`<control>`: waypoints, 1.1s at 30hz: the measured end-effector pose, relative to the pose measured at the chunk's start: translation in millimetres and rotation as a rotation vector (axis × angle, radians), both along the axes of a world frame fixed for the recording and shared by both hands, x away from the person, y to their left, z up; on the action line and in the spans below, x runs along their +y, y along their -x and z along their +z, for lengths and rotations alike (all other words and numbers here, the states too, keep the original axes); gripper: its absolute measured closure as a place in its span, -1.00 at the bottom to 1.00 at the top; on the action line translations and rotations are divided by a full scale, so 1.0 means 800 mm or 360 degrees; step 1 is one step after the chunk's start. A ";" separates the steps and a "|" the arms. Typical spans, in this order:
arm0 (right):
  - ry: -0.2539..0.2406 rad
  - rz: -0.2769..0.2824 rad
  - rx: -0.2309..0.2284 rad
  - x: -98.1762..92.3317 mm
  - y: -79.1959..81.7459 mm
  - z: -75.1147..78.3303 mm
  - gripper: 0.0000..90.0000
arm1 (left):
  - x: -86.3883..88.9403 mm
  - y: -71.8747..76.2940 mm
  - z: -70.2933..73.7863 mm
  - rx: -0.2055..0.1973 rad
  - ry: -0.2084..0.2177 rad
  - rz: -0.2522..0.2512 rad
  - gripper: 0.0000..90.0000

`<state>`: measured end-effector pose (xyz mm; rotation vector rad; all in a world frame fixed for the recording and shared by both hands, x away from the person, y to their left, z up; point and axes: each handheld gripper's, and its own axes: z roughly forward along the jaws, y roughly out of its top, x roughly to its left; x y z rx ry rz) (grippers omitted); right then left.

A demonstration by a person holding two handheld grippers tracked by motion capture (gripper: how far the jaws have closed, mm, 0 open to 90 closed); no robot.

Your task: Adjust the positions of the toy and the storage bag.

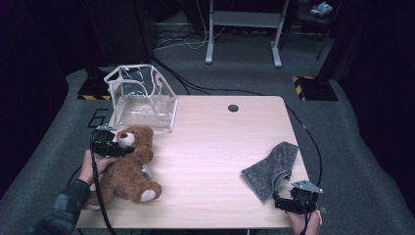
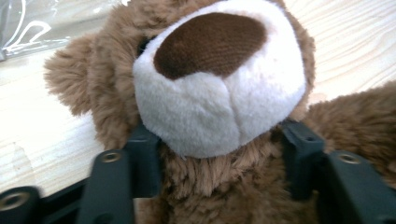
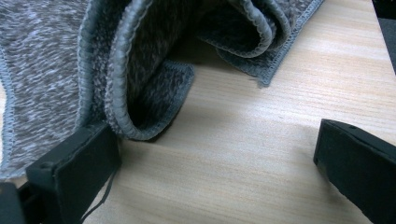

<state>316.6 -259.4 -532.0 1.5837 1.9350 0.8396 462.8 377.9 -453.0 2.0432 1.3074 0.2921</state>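
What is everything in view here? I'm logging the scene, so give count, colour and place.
bear: one, brown, white muzzle, lying at table's left.
bag: one, clear with white edging, far left corner.
cloth: one, grey, folded, near right edge.
table: one, light wood, a dark hole near its far edge.
frame: one, grey, on the floor beyond.
left gripper: black, jaws either side of the bear's neck below the muzzle.
right gripper: black, open, one jaw against the cloth's fold.
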 end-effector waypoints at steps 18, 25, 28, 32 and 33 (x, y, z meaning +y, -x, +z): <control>0.0007 0.0038 0.0013 -0.001 0.001 0.001 -1.00 | 0.004 0.010 0.052 -0.0168 0.0040 0.0181 -0.77; 0.0004 0.0047 0.0021 0.000 0.002 0.001 -1.00 | -0.001 0.008 0.070 -0.0228 0.0035 0.0168 -0.81; 0.0007 0.0057 0.0011 -0.002 0.000 0.001 -1.00 | -0.007 0.005 0.079 -0.0254 0.0023 0.0150 -0.84; 0.0007 0.0077 0.0012 -0.002 0.001 0.001 -1.00 | -0.020 0.000 0.096 -0.0304 0.0012 0.0136 -0.87; 0.0003 0.0071 0.0015 -0.002 0.001 0.001 -1.00 | -0.022 -0.001 0.099 -0.0307 0.0008 0.0127 -0.87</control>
